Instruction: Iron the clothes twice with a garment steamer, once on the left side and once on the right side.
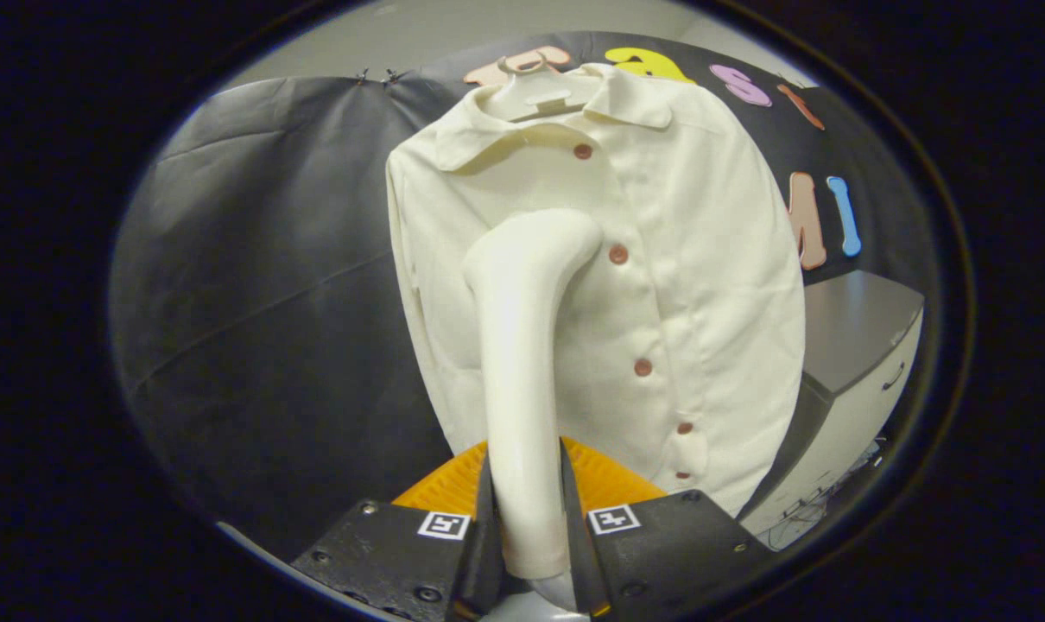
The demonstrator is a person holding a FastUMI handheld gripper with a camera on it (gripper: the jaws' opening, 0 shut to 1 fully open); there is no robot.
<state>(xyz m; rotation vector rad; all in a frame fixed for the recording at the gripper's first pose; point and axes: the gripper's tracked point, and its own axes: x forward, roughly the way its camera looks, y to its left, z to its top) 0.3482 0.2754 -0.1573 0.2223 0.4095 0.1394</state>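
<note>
A cream button-up shirt [687,285] with several reddish buttons hangs on a pale hanger [535,95] against the booth's black wall. My gripper [529,527] is shut on the handle of a cream garment steamer [522,345], which rises upright between the fingers. The steamer's curved head leans toward the shirt's left half, close to the button line; whether it touches the cloth I cannot tell. The steamer hides part of the shirt's left front.
A grey cabinet [859,371] with a drawer handle stands right of the shirt, with loose cables [820,510] at its foot. An orange ribbed thing [604,484] lies just beyond the fingers, under the shirt's hem. Black cloth wall [263,285] spreads left of the shirt.
</note>
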